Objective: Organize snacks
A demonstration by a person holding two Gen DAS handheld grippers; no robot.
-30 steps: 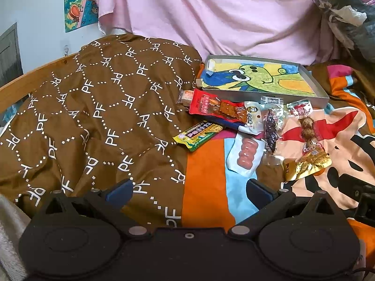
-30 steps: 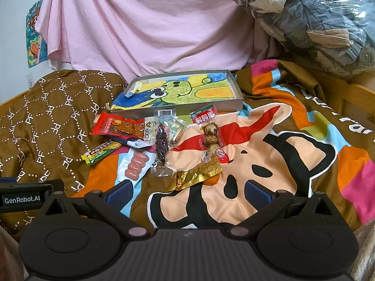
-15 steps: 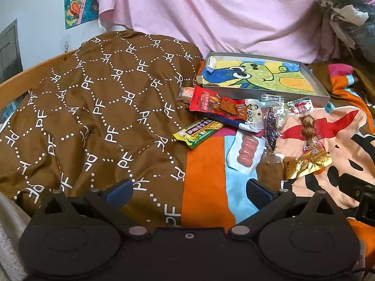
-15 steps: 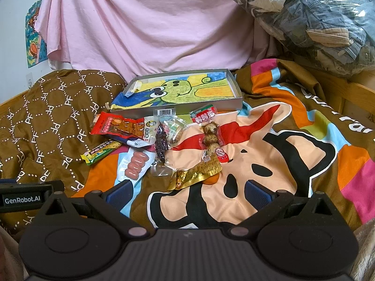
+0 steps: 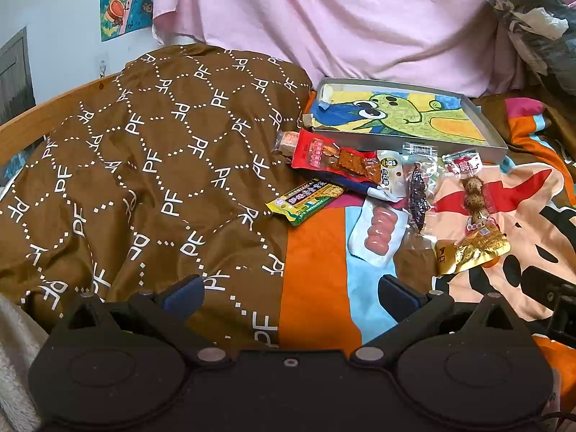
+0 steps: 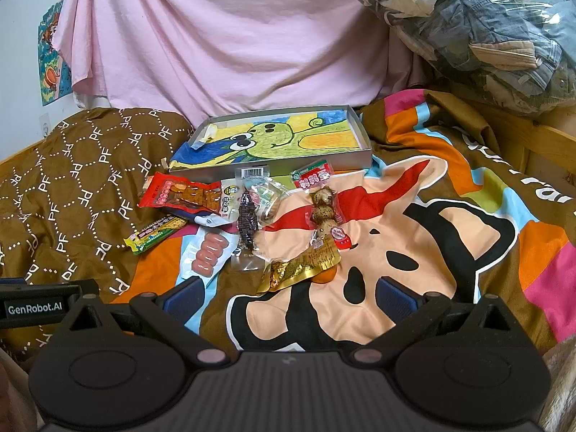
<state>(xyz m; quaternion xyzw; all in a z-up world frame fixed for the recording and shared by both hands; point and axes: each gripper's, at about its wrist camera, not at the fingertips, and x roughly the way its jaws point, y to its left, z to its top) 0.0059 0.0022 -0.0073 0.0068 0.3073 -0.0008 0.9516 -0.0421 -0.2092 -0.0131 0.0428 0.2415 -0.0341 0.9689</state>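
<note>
Several snack packets lie on the bedspread in front of a shallow grey box (image 6: pixel 363 160) (image 5: pixel 496 144) lined with a green cartoon drawing. Among them are a red packet (image 6: pixel 180 196) (image 5: pixel 334 158), a yellow-green bar (image 6: pixel 156 234) (image 5: pixel 306 198), a white pack of pink sausages (image 6: pixel 208 255) (image 5: pixel 379 232), a dark packet (image 6: pixel 246 221), a string of quail eggs (image 6: pixel 324 212) (image 5: pixel 475 198) and a gold packet (image 6: pixel 302 264) (image 5: pixel 471 252). My left gripper (image 5: pixel 291 293) is open and empty, near the sausage pack. My right gripper (image 6: pixel 288 293) is open and empty, just short of the gold packet.
A brown patterned quilt (image 5: pixel 144 165) bulges at the left. A pink sheet (image 6: pixel 223 36) hangs behind the box. A plastic bag of clothes (image 6: pixel 486 28) sits at the back right. A wooden bed rail (image 6: pixel 532 144) runs along the right side.
The left gripper has shifted slightly, so the snacks sit a little higher and further left in its view. The right gripper has barely moved. Nothing was grasped.
</note>
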